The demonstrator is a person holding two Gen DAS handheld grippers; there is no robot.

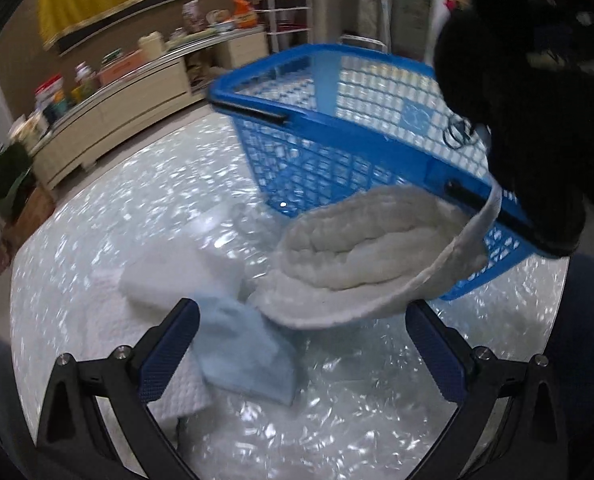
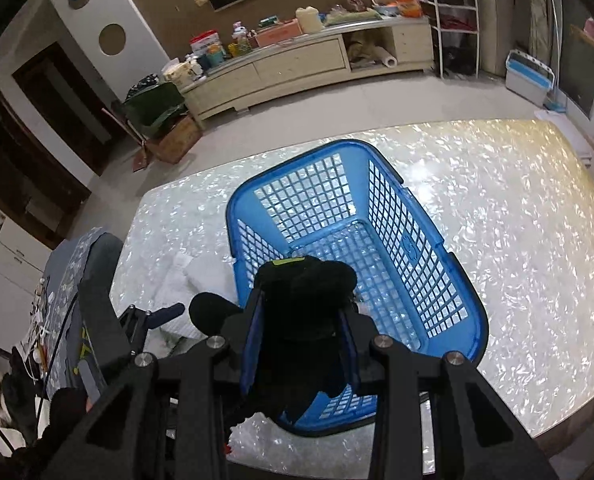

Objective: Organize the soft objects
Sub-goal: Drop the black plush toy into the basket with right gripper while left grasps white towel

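black plush toy (image 2: 305,320) hangs over empty blue basket (image 2: 397,208); white towel (image 1: 357,256) beside.

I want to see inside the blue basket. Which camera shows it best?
The right wrist view: it looks down into the empty blue plastic mesh basket. The left wrist view shows only its side.

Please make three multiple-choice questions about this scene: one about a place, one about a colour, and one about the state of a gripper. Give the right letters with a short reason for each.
1. Where is the black plush toy?
A. held above the basket
B. lying on the floor
C. under the white towel

2. What colour is the basket?
A. red
B. blue
C. green

3. How is the left gripper?
A. shut on the towel
B. shut on the basket
C. open, holding nothing

Answers:
1 A: the right gripper clamps the toy over the basket's near end.
2 B: its lattice walls are blue.
3 C: its fingers stand wide apart above the light blue cloth, near the rolled white towel.
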